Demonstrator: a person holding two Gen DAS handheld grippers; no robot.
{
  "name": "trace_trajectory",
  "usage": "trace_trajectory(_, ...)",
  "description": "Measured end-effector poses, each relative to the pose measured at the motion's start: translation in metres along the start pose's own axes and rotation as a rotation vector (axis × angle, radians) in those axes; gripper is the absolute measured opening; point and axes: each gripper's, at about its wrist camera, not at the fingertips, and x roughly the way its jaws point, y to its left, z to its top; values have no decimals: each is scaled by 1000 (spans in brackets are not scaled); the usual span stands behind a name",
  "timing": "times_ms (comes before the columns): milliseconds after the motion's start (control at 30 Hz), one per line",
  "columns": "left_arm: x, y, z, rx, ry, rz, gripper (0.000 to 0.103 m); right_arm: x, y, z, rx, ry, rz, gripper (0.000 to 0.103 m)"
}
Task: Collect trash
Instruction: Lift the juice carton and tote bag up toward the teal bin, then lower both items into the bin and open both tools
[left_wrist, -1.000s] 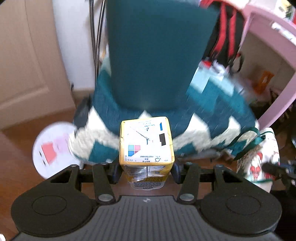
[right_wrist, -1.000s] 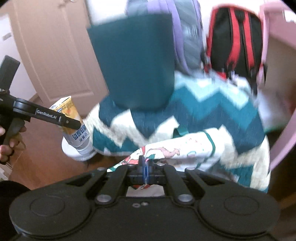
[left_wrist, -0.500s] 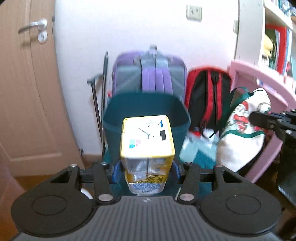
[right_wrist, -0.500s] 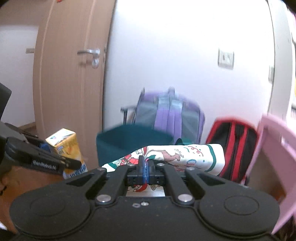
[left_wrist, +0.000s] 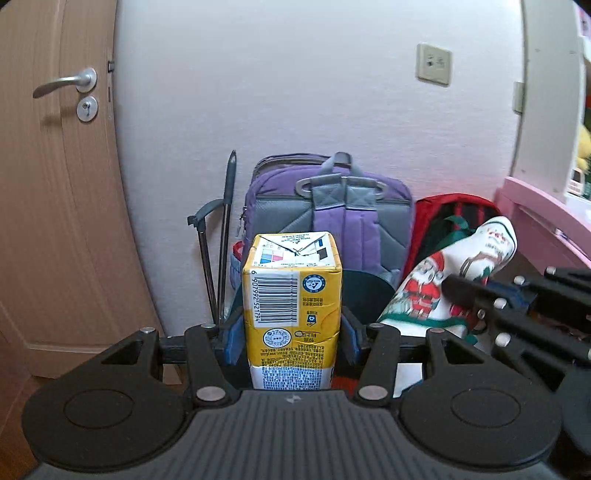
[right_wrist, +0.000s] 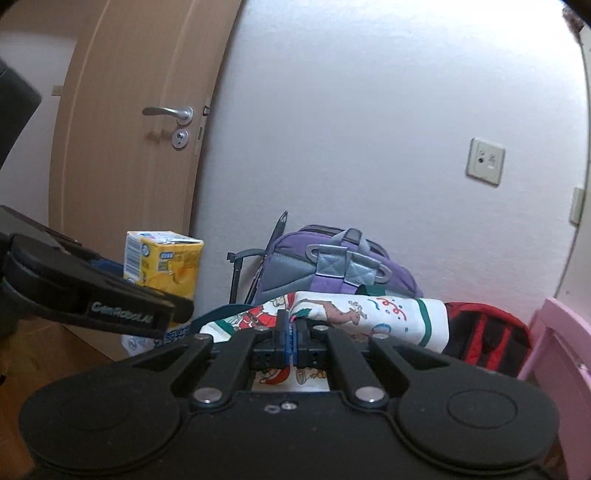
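I have the left tongs (left_wrist: 291, 334) clamped across the upright yellow cardboard drink carton (left_wrist: 291, 295), carried clear, while my right tongs (right_wrist: 291, 341) pinch the white Christmas-print cloth bag (right_wrist: 369, 317) (presumably the trash sack) alongside.

The yellow drink carton (left_wrist: 291, 314) is standing upright, pinched at its lower sides between blue pads, its barcode panel facing back and its folded white top showing blue, pink and black marks. Its yellow sides are looking creased and slightly dented, with a blue-printed band running round the base. Just to its right, the Christmas-print cloth bag (left_wrist: 443, 291) is hanging bunched and tilted, Santa and reindeer pictures showing on white fabric with green trim, a fold of it clamped tight (right_wrist: 332, 314).
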Motion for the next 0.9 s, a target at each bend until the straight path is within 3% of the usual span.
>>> trace_trajectory(200,62,3,5,9,58,16,51,54,4,-14,-35,52,21,2)
trace_trajectory(533,137,2,-18,15,167,-4,51,118,12,-47,-48,157,97,1)
trace_trajectory(667,158,3,-29,23,224,-4,51,131,13,-65,-36,217,122,3)
trace_trajectory(900,179,3,-42,15,296,-19,51,136,13,-84,-3,289,134,13)
